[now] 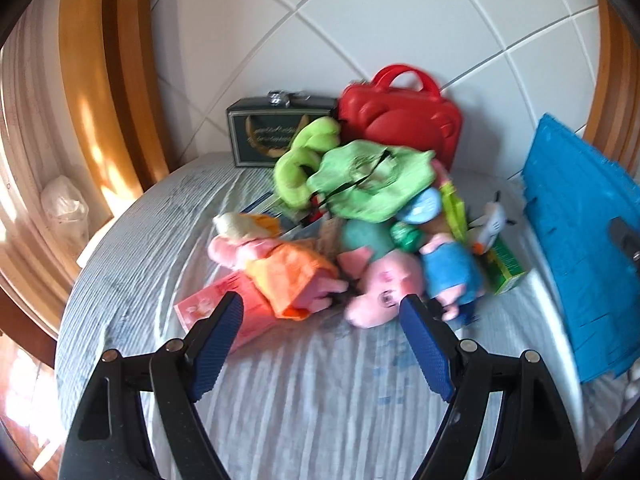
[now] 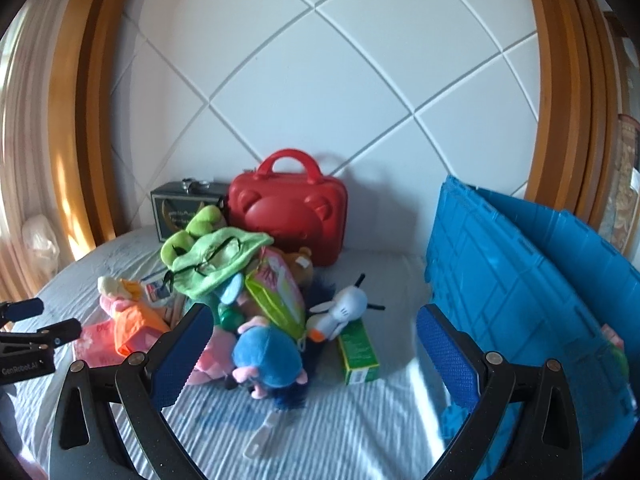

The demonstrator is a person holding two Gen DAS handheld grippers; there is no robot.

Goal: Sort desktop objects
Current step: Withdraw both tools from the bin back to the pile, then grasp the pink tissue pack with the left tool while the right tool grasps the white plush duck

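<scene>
Two grippers, left (image 1: 320, 312) and right (image 2: 316, 328), both wide with nothing held. The toy pile (image 1: 352, 220) sits mid-bed, blue crate (image 2: 520, 280) on the right. I'd grab the near pink pig (image 1: 380, 292) first, squeezing its body.

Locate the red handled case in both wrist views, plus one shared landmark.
Left wrist: red case sits upper centre-right, against the white panelled wall, behind the green plush.
Right wrist: red case sits at centre, slightly left, against the same wall.
Shared landmark: the dark green box directly left of the case.
</scene>
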